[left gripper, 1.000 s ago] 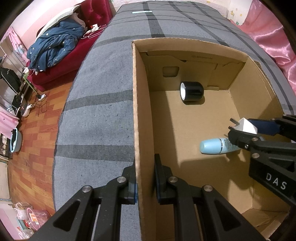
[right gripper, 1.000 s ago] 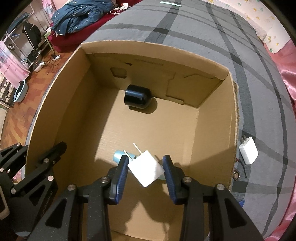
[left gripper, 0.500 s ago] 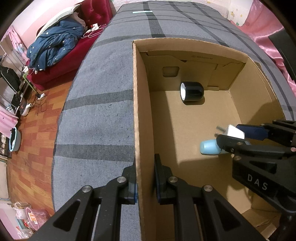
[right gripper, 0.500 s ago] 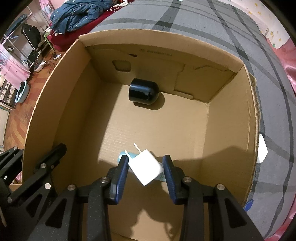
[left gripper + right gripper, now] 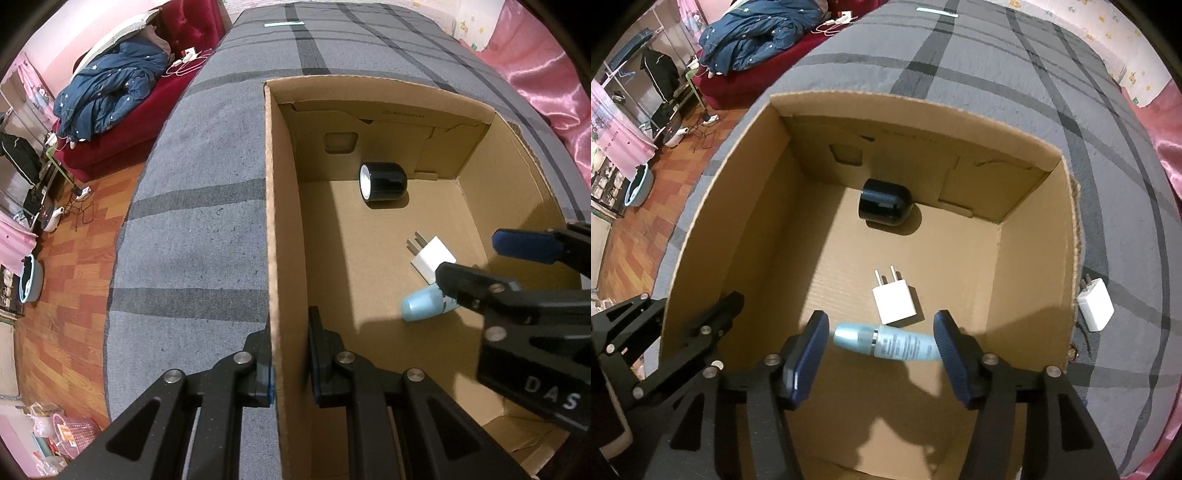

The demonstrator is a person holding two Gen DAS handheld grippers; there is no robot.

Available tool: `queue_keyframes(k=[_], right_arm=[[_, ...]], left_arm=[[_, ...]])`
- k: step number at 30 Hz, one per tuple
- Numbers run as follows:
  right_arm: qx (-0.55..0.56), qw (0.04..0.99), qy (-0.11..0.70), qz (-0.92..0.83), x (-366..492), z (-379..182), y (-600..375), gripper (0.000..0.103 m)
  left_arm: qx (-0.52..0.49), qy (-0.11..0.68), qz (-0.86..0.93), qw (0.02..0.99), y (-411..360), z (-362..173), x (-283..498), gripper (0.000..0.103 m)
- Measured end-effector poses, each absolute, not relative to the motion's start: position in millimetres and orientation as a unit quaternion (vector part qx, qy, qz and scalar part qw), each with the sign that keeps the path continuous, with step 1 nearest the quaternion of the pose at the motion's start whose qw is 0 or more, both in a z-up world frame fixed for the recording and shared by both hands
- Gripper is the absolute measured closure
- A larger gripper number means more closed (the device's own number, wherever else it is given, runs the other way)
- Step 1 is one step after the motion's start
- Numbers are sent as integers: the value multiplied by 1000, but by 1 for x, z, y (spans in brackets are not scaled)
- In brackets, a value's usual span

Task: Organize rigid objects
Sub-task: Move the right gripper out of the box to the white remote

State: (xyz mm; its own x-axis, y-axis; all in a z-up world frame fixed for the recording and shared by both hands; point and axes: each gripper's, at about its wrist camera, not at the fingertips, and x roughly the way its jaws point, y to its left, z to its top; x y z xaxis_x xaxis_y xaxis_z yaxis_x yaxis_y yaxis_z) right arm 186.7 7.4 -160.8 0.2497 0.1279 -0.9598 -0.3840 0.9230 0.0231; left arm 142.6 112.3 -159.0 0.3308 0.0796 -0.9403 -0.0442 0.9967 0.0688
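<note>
Only the right wrist view shows a second white charger (image 5: 1095, 304) — outside the cardboard box (image 5: 1034, 236).

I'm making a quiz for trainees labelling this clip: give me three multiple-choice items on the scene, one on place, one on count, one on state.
1. Where is the second white charger?
A in the box
B on the grey cover outside the box
C in a tool

2. How many items lie in the cardboard box?
A two
B three
C five

3. The left tool is:
A shut on the box wall
B open above the box
C holding a bottle

Key: B, it lies beyond the wall; B, black cylinder, white charger, pale blue bottle; A, its fingers pinch the wall.
</note>
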Motion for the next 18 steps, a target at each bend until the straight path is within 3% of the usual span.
queue_keyframes(k=[7,9,13,15,18], right_arm=[[-108,791,578,167,185,-139,2,39],[-107,794,573,171,183,-129,-2,31],[-120,803,560,167,182,-113,-11,28],[-120,808,553,164,182,-105,-18,17],[-116,815,544,163,182,-94,-29,8]], left_arm=[[17,577,38,816,112,-159,143,89],[19,577,39,816,111,-159,142,89],[19,576,39,816,111,-159,142,89],[19,576,39,816,111,-159,142,89],[18,576,39,816,111,-159,142,89]])
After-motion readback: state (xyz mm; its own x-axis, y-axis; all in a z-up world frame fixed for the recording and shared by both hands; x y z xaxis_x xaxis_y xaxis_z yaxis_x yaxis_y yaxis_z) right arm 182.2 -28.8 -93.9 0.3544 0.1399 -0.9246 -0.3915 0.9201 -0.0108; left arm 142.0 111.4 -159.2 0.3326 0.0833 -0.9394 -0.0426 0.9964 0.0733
